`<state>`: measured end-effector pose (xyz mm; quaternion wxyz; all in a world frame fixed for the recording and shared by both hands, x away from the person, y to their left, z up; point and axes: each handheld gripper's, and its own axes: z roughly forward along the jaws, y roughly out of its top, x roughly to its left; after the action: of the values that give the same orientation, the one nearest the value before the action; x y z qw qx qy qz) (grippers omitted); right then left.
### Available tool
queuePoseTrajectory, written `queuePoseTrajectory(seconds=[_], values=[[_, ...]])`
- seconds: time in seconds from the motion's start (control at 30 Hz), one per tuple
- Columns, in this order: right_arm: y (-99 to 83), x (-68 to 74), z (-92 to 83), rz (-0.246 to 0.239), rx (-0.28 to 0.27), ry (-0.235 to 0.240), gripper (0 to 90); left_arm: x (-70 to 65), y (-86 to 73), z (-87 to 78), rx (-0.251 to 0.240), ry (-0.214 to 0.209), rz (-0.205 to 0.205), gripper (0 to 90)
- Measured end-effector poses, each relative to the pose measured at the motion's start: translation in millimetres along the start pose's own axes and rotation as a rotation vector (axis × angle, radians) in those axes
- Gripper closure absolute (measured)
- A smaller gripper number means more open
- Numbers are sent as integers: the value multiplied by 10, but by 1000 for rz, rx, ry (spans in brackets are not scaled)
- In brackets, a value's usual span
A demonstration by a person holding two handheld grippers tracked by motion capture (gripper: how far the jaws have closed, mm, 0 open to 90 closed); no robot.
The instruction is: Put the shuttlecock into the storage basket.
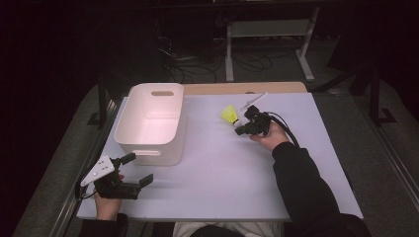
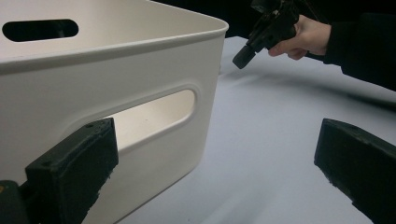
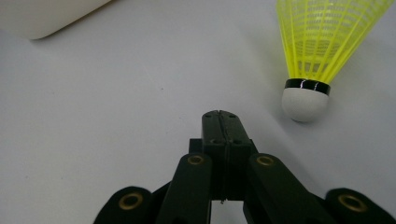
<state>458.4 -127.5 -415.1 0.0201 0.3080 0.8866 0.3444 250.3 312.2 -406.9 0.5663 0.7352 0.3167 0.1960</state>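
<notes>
A yellow shuttlecock [image 1: 230, 115] with a white cork tip lies on the white table [image 1: 222, 168], right of the white bin [image 1: 150, 123]. In the right gripper view the shuttlecock [image 3: 317, 51] rests ahead and to the right of my right gripper [image 3: 220, 116], whose jaws are pressed together with nothing between them. From the high view my right gripper [image 1: 242, 129] sits just right of the shuttlecock, apart from it. My left gripper [image 1: 139, 170] stands open at the table's front left, its jaws spread before the bin's near wall [image 2: 140, 107] and handle slot.
The bin looks empty inside. A wooden strip [image 1: 247, 88] runs along the table's far edge. Beyond it stand a metal frame [image 1: 269, 37] and cables on the dark floor. The other hand and its gripper [image 2: 268, 30] appear far off in the left gripper view.
</notes>
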Motion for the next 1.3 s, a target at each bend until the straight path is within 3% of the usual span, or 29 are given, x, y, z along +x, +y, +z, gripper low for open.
queuePoseTrajectory(seconds=[0.37,0.5,0.77,1.0,1.3], values=[[69,-92,-170,11,-24,-14,881,0,-1,5,1,-1,0,0],[124,-117,-216,6,-27,-16,838,0,-1,3,1,-1,0,0],[241,-135,-290,2,-44,-42,576,1,0,3,2,-2,1,0],[345,-180,-335,11,-44,-74,226,2,0,1,3,-2,2,0],[475,-277,-293,39,-25,-83,5,2,-2,6,7,-5,3,0]])
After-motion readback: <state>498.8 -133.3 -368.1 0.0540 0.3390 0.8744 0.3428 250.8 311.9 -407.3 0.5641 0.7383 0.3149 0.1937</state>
